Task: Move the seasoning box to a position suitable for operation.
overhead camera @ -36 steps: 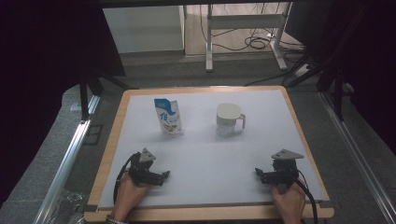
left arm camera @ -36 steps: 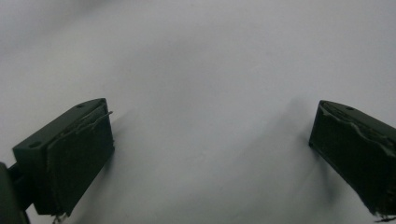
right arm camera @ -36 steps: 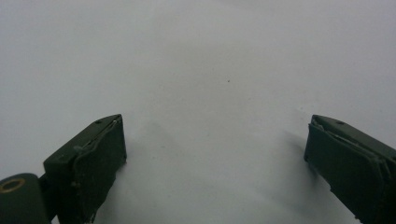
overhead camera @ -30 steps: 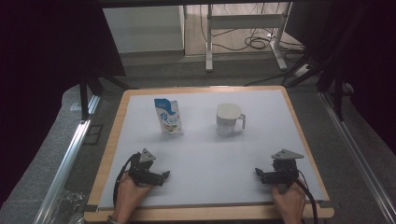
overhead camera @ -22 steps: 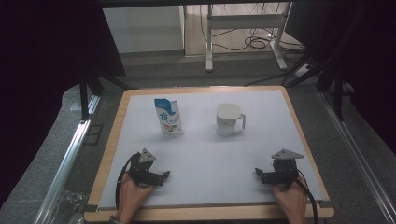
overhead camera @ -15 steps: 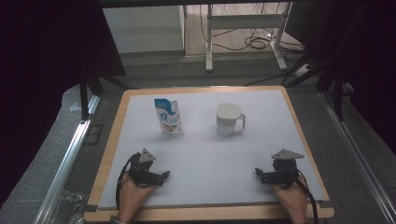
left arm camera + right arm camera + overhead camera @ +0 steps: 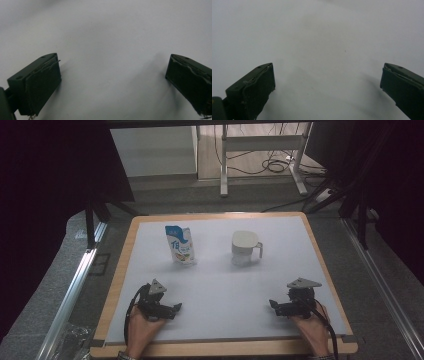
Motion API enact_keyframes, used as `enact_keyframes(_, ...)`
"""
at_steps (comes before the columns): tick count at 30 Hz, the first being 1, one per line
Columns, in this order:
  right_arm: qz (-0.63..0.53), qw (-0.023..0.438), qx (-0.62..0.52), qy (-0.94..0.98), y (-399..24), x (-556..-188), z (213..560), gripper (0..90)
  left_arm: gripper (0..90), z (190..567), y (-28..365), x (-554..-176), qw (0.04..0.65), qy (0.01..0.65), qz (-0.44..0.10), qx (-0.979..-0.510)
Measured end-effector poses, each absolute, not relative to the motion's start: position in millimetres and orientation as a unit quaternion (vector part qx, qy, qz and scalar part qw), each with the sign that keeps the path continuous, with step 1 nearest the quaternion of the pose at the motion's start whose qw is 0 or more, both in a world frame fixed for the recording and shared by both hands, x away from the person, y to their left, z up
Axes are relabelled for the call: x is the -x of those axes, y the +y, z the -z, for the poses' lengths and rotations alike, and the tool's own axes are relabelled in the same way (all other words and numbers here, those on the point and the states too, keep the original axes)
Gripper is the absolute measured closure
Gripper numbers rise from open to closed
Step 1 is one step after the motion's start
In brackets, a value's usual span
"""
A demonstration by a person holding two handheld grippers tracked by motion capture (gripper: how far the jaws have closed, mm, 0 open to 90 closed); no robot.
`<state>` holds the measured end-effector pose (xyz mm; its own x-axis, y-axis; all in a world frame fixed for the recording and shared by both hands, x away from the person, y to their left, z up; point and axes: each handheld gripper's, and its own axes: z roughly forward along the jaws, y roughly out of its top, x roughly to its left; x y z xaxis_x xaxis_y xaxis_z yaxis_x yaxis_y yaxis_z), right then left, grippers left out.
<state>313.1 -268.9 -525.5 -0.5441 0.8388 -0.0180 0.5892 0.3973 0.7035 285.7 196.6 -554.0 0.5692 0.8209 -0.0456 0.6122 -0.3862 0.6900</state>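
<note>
- White mat (image 7: pixel 215 285) underlies both grippers — nothing is held.
- Left gripper (image 7: pixel 176 308) and right gripper (image 7: pixel 273 304): jaws spread wide.
- Pouch (image 7: pixel 180 245) is stood upright beyond the left gripper, the nearer one — mug (image 7: pixel 245 247) beside it.

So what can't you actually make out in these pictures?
- Print on the blue-and-white stand-up pouch: too small in the high view to read.
- Inside of the off-white handled mug: the high view does not settle whether anything is in it.
- Left gripper and right gripper: in their own views the open jaws frame bare white table, with pouch and mug beyond the frame.
</note>
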Motion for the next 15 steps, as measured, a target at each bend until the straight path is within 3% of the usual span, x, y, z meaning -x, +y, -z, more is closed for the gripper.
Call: enact_keyframes(15, -0.392, 0.165, -0.420, 0.801, -266, -324, 505, 0.3, 0.0, 554, 197, -286, 0.340, 0.438, -0.154, -0.818)
